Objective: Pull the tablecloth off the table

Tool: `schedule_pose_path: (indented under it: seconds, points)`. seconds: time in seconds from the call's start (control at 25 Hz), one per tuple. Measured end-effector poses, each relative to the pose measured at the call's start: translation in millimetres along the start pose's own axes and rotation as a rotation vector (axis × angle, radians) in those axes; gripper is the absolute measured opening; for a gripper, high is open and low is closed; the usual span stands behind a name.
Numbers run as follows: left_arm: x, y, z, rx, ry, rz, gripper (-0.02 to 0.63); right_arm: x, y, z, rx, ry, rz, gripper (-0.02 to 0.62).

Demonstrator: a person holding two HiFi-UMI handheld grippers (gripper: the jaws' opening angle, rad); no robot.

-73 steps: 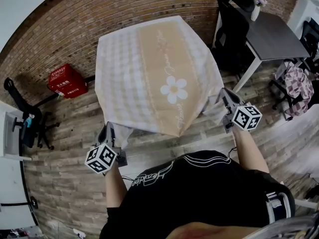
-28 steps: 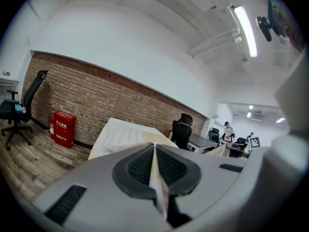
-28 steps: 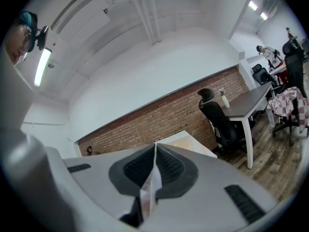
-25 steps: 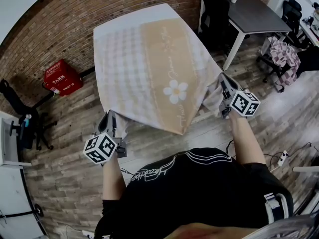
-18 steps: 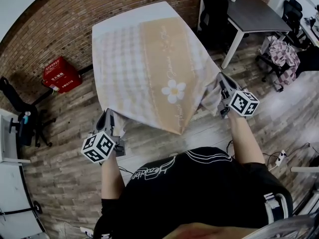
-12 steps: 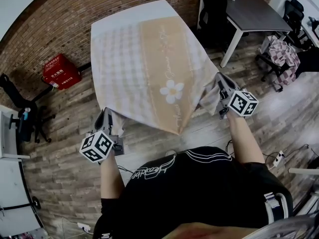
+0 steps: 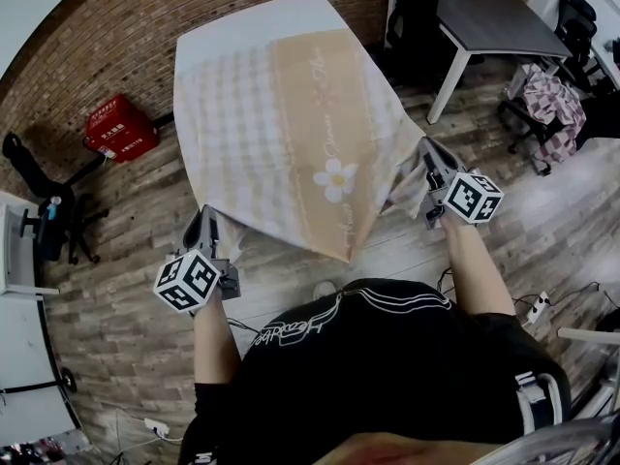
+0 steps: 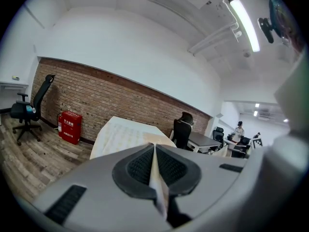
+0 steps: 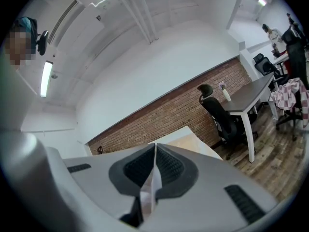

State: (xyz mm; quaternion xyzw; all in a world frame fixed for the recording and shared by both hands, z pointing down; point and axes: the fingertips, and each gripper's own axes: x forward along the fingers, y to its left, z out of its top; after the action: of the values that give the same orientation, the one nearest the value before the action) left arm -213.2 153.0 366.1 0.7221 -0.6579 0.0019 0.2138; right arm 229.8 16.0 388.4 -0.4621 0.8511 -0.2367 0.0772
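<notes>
Head view first: the left hand-held gripper [image 7: 209, 223] and the right hand-held gripper [image 7: 426, 161] are each clenched on a near corner of the tablecloth [image 7: 291, 134]. The cloth stretches away ahead of both, draped over the table [image 7: 254, 19], where a pale strip at the far end looks like bare top. Between the two hand-held grippers the near hem sags to a point toward the person. It's thin, soft fabric: pale checks, a tan band down the middle, a white daisy and script lettering. Left gripper view: the ribbed dark pads [image 8: 137, 167] are pressed together with a sliver of cloth edge pinched in the seam. Right gripper view: same story, jaws tight, with a fold of cloth trailing out below them. To do this well, I'd say draw both corners back evenly and keep them low. Matching the tension on each side lets the cloth slide off straight without bunching or snagging on a table edge.
</notes>
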Motion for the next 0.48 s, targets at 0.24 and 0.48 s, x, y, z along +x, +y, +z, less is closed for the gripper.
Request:
schedule_pose_path:
  seconds: [0.24, 0.48]
  points:
    - [-22.8, -20.1, -14.2, 0.017, -0.002, 0.002, 0.006, -30.9, -2.4, -3.4, 0.001, -0.003, 0.012, -0.002]
    - [-36.6, -34.7, -26.7, 0.015, -0.001, 0.005, 0.006, -53.4, -5.9, -4.6, 0.003, -0.002, 0.018, -0.002]
